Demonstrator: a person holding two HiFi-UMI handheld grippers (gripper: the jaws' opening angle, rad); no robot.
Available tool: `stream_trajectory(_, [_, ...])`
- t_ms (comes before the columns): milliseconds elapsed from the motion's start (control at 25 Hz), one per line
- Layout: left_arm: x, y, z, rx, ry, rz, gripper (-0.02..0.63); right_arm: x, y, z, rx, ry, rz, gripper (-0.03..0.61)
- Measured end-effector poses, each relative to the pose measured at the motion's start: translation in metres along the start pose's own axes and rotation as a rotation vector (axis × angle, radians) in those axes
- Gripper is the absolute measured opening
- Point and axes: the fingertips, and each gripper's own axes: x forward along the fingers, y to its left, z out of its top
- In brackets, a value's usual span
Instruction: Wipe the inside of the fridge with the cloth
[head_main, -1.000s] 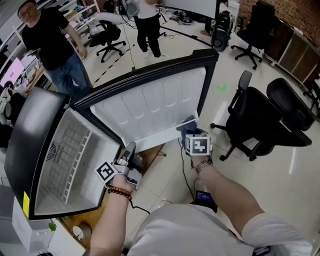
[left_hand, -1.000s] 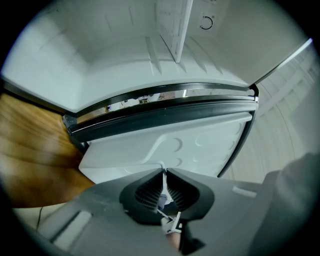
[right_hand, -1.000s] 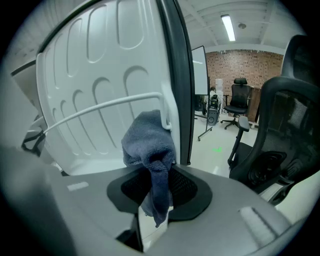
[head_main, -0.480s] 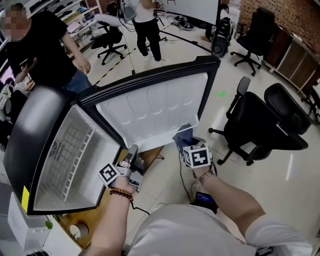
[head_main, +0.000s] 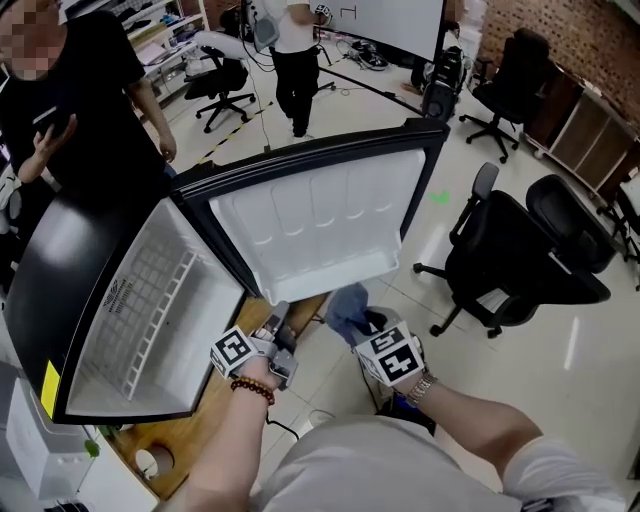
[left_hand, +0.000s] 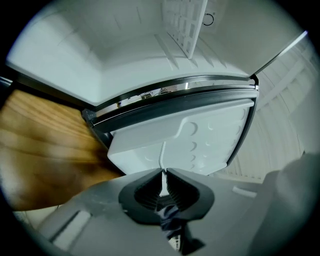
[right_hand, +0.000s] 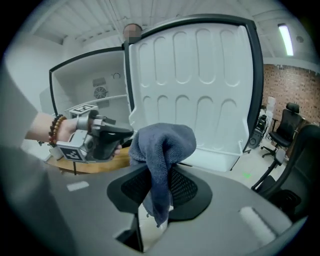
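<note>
Faces a black fridge with white door open, black swivel chair nearby. Grips blue-grey towel cloth in right gripper jaws near that door. Shows left gripper jaws closed, empty.

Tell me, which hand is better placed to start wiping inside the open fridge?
The right, I'd say. The right gripper has the blue cloth clamped in its fingers and faces the open fridge. The left gripper is shut, without a cloth, though nearer the opening.
</note>
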Motion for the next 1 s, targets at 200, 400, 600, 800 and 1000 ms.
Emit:
stream_trajectory(200, [-0.002,0.012,0.0,0.003,0.0,0.039,0.025,-0.021,0.015,0.012,-0.019,-0.042,-0.005,0.097])
stream_trajectory(400, [-0.007,0.021,0.004,0.02,-0.04,0.084,0.026,-0.033,0.024,0.028,-0.049,-0.092,0.013,0.097])
stream_trajectory(600, [-0.006,0.03,0.012,0.025,-0.117,0.157,0.041,-0.038,0.017,0.042,-0.092,-0.116,0.071,0.097])
stream_trajectory(800, [-0.022,0.027,0.009,0.038,-0.194,0.182,0.041,-0.045,0.022,0.051,-0.145,-0.149,0.146,0.097])
stream_trajectory(1000, [-0.033,0.002,-0.006,0.172,-0.233,0.215,0.041,-0.055,0.024,0.064,-0.192,-0.171,0.234,0.097])
